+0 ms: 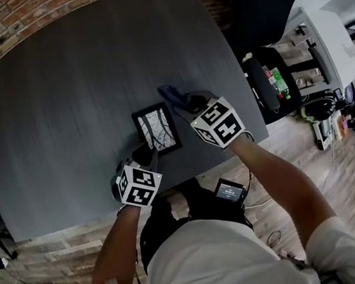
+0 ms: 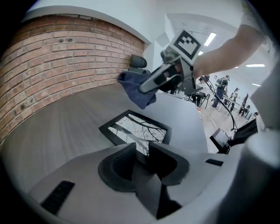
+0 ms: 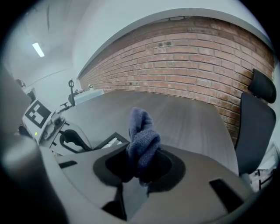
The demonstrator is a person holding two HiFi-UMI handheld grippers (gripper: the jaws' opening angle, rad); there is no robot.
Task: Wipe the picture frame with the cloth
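A dark grey tabletop [image 1: 59, 125] with rounded corners stands against a red brick wall [image 1: 7, 25]. A black office chair [image 1: 261, 0] stands at its far right corner. Right of the tabletop, a green bottle [image 1: 280, 82] lies on something black above the wooden floor [image 1: 287, 146]. A small screen [image 1: 229, 191] shows just below the near edge.

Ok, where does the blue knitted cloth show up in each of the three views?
Head view: the blue knitted cloth is just right of centre, at the tip of the right gripper.
Left gripper view: upper centre, held by the right gripper.
Right gripper view: centre, pinched between the fingers.
Shared landmark: the black rectangular picture frame, lying on the dark grey table.
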